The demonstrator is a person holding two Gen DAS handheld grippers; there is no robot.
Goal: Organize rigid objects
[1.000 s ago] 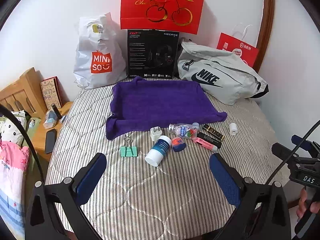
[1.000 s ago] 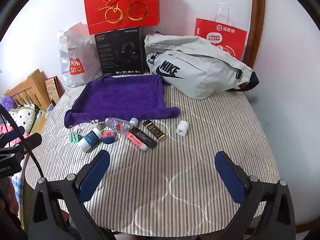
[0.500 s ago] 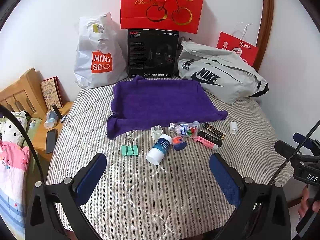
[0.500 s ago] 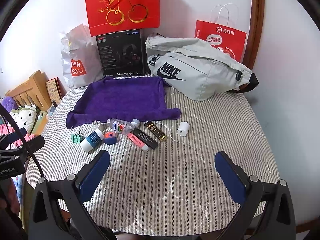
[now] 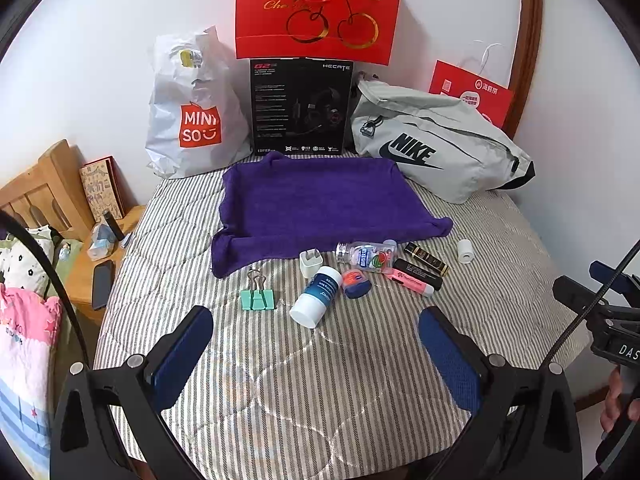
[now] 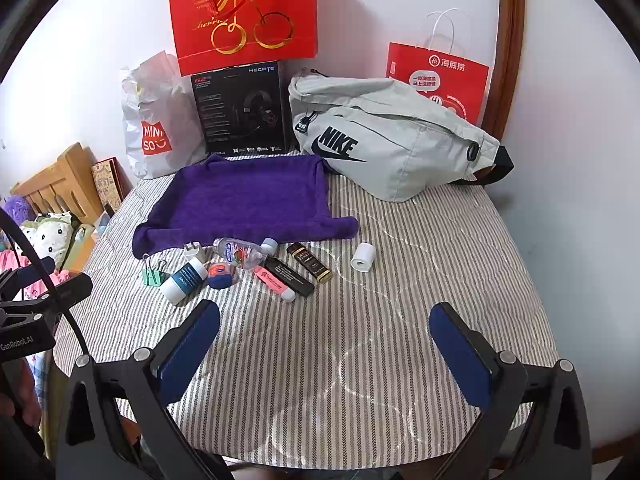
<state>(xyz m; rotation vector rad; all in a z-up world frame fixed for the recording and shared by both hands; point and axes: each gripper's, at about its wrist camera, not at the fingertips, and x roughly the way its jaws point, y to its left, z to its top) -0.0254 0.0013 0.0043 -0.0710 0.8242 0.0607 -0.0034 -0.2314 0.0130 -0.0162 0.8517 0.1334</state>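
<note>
A purple towel (image 5: 320, 200) (image 6: 248, 204) lies flat on the striped table. Along its near edge sit small items: a green binder clip (image 5: 258, 298) (image 6: 154, 276), a white plug (image 5: 310, 262), a blue-labelled white bottle (image 5: 318, 296) (image 6: 184, 278), a clear bottle (image 5: 366, 254) (image 6: 238, 252), a blue lip-balm tin (image 5: 356, 282), a pink highlighter (image 5: 410, 282) (image 6: 274, 278), two dark sticks (image 6: 308, 262) and a white roll (image 5: 465, 251) (image 6: 363, 257). My left gripper (image 5: 316, 344) and right gripper (image 6: 324, 340) hover open over the near table, holding nothing.
Against the wall stand a white MINISO bag (image 5: 192, 120), a black headset box (image 5: 300, 108), a red cherry gift bag (image 5: 316, 8), a grey Nike bag (image 5: 436, 152) and a red paper bag (image 6: 438, 80). A wooden bedside shelf (image 5: 92, 272) with a phone is at left.
Both grippers have edged slightly forward and upward, so the items sit a little lower in view. Nothing on the table moved; both grippers remain open.
</note>
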